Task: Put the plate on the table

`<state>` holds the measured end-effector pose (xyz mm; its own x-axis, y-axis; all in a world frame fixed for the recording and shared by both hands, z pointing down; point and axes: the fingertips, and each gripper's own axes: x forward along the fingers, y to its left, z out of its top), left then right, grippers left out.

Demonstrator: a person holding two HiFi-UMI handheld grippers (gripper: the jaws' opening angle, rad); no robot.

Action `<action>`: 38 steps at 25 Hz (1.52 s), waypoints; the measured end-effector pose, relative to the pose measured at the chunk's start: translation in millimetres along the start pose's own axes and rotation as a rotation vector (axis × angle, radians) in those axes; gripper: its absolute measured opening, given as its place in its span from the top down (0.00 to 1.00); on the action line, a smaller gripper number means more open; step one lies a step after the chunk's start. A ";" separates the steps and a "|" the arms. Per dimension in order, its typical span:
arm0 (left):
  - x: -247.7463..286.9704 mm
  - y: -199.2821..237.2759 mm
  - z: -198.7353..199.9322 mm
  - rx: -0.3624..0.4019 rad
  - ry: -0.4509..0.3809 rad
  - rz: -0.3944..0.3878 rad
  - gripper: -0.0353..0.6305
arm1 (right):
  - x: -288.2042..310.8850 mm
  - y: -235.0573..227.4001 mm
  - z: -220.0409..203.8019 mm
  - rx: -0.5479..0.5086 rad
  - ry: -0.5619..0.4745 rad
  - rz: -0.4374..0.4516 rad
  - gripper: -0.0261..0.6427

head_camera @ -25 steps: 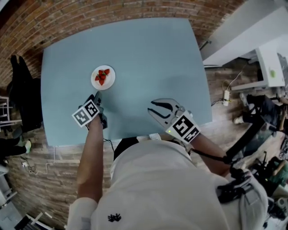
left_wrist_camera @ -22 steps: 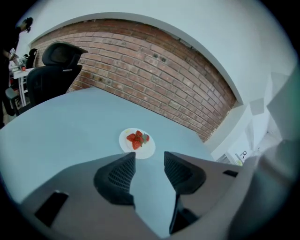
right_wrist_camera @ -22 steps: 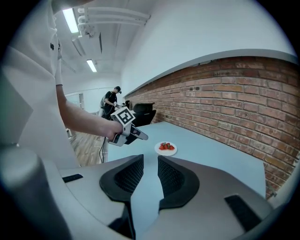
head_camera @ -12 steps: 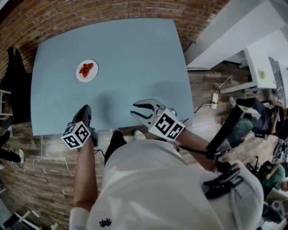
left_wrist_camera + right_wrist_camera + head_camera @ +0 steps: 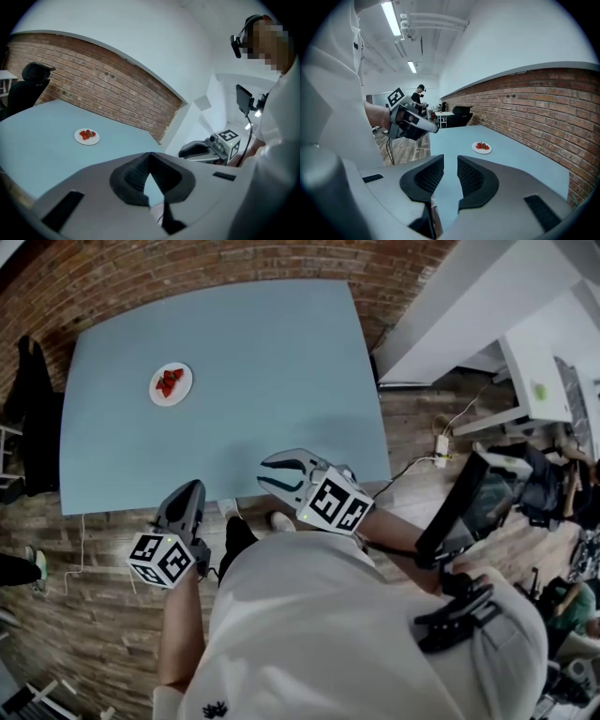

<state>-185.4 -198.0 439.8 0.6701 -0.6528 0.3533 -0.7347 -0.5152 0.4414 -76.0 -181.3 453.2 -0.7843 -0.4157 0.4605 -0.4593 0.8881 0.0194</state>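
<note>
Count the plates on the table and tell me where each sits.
1. The white plate holding strawberries sits on the blue table, near its left edge in the head view. Almost the whole tabletop shows, so another is unlikely to be hidden.

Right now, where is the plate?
In the head view the plate sits alone on the table's left side, strawberries on it, far beyond the left gripper.
</note>
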 end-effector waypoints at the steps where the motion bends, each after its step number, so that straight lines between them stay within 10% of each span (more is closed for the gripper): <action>1: -1.6 -10.8 -2.5 0.009 0.004 -0.017 0.94 | -2.2 2.9 0.0 -0.004 -0.003 0.005 0.82; 38: 3.4 -89.6 -35.1 0.136 0.094 -0.092 0.94 | -41.5 16.5 -11.8 -0.044 -0.034 0.035 0.85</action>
<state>-113.5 -134.5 430.4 0.7374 -0.5482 0.3946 -0.6731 -0.6448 0.3622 -46.1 -147.1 444.8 -0.8137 -0.3896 0.4314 -0.4127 0.9099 0.0433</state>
